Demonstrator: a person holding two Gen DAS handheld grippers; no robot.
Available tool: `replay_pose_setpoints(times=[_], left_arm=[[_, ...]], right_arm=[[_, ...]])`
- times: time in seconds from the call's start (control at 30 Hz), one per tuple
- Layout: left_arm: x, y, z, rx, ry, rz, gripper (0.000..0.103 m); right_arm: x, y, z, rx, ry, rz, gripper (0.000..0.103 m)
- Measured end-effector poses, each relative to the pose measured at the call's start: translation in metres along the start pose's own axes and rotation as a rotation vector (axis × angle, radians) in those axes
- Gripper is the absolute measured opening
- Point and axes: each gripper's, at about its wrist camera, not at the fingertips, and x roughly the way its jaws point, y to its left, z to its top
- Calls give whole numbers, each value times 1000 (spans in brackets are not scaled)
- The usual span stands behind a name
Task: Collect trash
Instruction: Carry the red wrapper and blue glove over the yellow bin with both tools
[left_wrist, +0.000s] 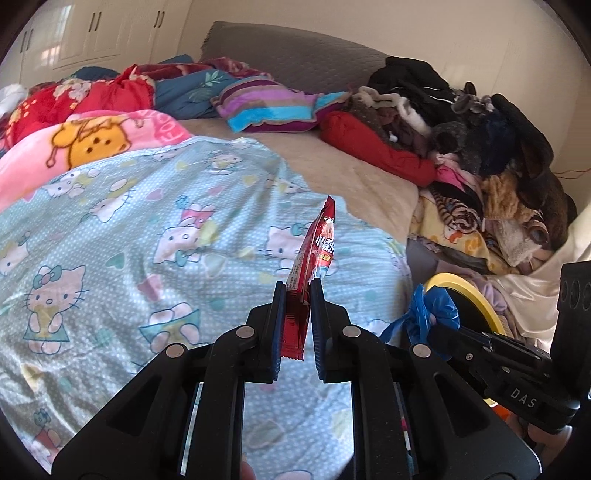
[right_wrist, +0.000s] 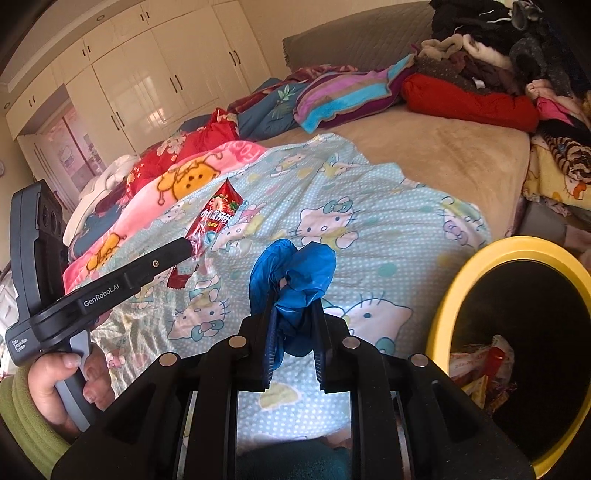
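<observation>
Fingers (right_wrist: 295, 325) pinch blue plastic (right_wrist: 295, 280).

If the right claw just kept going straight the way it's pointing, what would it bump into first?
Probably the cartoon-cat bedsheet. The right claw, shut on a crumpled blue bag, points down at the bed; the yellow-rimmed bin sits off to its right. Depth is hard to judge.

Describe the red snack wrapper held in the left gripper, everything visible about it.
The red snack wrapper is a long, narrow, glossy plastic packet with white characters, a fruit picture and crimped ends. It looks flat and crinkled. The left gripper is shut on its lower part, the fingers pressing both faces, so it stands tilted upward above the cartoon-cat bedsheet, touching nothing else.
</observation>
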Motion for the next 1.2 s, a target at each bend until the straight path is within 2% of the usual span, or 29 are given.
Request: replay_pose_setpoints(times=[0.53, 1.2], left_arm=[[-19, -47, -1, 77, -32, -73, 9], [-6, -112, -7, 188, -1, -165, 9]], right_arm=[[-54, -14, 0, 9, -85, -56, 17], [-96, -84, -13, 122, -131, -178, 17]])
